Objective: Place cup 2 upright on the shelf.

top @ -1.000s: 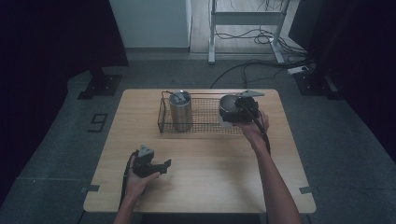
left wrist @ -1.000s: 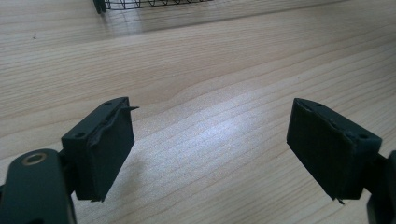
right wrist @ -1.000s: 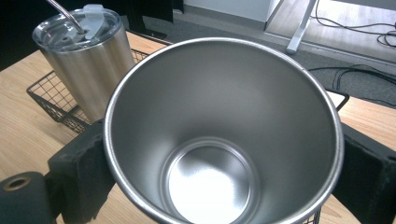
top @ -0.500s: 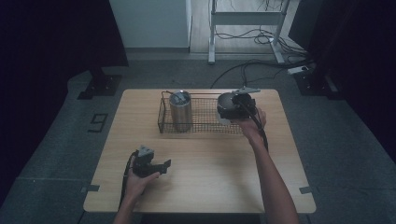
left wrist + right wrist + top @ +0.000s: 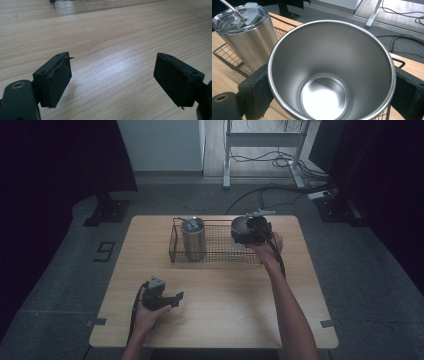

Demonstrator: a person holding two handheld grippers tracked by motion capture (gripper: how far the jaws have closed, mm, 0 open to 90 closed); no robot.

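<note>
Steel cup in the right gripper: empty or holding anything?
Empty. The right gripper view looks straight into the open steel cup: bare shiny walls and bottom, no liquid, nothing inside. The right gripper has its jaws clamped on the sides.

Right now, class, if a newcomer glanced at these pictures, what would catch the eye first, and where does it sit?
The open steel cup stands out first: the right gripper has its jaws on the cup's two sides, at the right end of the wire basket. Next comes the lidded steel tumbler with a straw, upright in the basket's left part. Near the table's front edge, the left gripper holds nothing, its jaws apart over bare wood.
</note>
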